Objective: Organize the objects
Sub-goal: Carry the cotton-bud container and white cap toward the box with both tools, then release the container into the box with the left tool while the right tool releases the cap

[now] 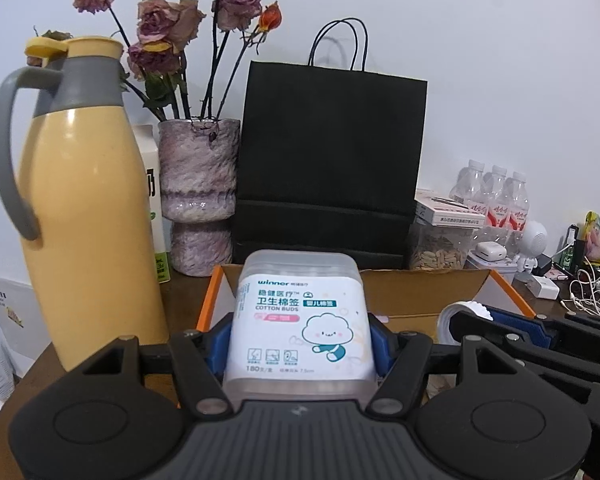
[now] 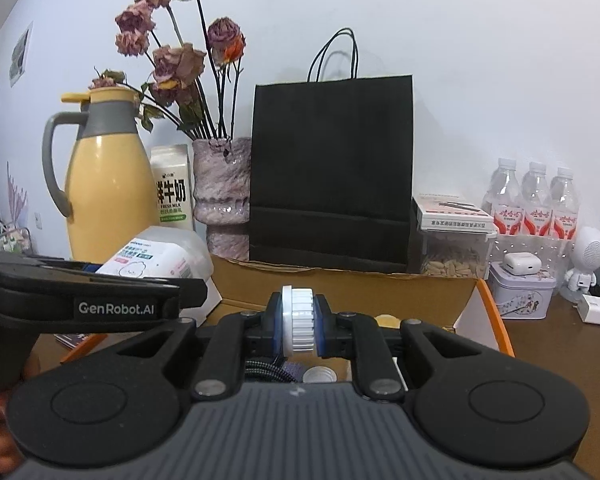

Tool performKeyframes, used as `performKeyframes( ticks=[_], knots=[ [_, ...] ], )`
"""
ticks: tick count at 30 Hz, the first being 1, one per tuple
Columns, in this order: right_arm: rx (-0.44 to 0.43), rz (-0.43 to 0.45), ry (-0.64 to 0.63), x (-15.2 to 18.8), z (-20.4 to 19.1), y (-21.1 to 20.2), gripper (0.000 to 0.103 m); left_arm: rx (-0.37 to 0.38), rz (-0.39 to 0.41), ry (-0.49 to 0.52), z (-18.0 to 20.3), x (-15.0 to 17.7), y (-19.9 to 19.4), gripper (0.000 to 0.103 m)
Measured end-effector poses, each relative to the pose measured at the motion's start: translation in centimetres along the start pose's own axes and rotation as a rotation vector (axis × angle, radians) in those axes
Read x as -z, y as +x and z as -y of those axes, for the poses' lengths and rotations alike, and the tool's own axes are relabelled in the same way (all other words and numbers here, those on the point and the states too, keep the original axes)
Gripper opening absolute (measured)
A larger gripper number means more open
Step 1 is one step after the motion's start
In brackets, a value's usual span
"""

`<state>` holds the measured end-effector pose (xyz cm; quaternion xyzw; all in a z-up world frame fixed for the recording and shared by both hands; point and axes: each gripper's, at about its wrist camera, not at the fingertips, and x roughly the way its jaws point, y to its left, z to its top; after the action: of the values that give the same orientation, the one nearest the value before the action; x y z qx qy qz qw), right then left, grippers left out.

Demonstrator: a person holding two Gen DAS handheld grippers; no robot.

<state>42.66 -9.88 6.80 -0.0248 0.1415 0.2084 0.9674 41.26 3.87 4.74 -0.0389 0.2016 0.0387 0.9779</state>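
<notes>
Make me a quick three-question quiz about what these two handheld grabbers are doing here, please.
1. What does the left gripper hold?
2. True or false: the right gripper is empty.
3. What stands directly behind the cardboard box: A) black paper bag, B) water bottles, C) yellow jug?

Key:
1. The cotton buds box.
2. False; it grips a white ridged roll.
3. A, the black paper bag.

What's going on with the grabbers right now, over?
Left gripper clamped on cotton buds box. Right gripper clamped on white ribbed cap. Both over open cardboard box. Nothing in the way.
</notes>
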Motion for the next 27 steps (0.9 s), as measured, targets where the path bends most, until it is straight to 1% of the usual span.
performKeyframes(
  ticks=[5,10,11,12,14,15,16,18,19,24,27],
  knots=[
    [0.037,-0.040,-0.040,-0.1,0.1,1.7,0.016,-0.002,-0.011,0.024,-0.4,-0.3,1.5,0.064],
    [0.034,-0.093,-0.038,0.1,0.5,2.8,0.016,0.000,-0.022,0.049,-0.4,-0.4,2.3,0.064],
    [0.031,-0.103,-0.047,0.1,0.4,2.9,0.016,-0.001,-0.025,0.047,-0.4,-0.4,2.4,0.067],
    [0.036,-0.108,-0.057,0.2,0.4,2.9,0.019,-0.004,-0.023,0.038,-0.6,-0.4,2.4,0.072],
    [0.066,-0.117,-0.071,0.2,0.4,2.9,0.045,-0.005,-0.016,0.022,-0.9,-0.6,2.3,0.103],
    [0.080,-0.124,-0.077,0.2,0.4,2.8,0.073,-0.006,0.000,0.015,-1.0,-0.7,2.2,0.103],
    [0.091,-0.122,-0.081,0.3,0.4,2.8,0.094,-0.012,0.015,0.008,-1.1,-0.7,1.9,0.103],
    [0.111,-0.114,-0.102,0.3,0.2,2.6,0.101,-0.021,0.023,0.001,-1.2,-0.8,1.7,0.103],
    [0.116,-0.114,-0.106,0.2,0.1,2.5,0.103,-0.022,0.020,-0.003,-1.2,-0.9,1.7,0.103],
    [0.086,-0.111,-0.081,-0.2,0.1,1.9,0.103,-0.034,0.009,0.018,-0.7,-0.7,1.7,0.103],
    [0.086,-0.105,-0.089,-0.2,-0.1,1.6,0.103,-0.031,0.012,0.027,-0.5,-0.5,1.6,0.103]
  ],
)
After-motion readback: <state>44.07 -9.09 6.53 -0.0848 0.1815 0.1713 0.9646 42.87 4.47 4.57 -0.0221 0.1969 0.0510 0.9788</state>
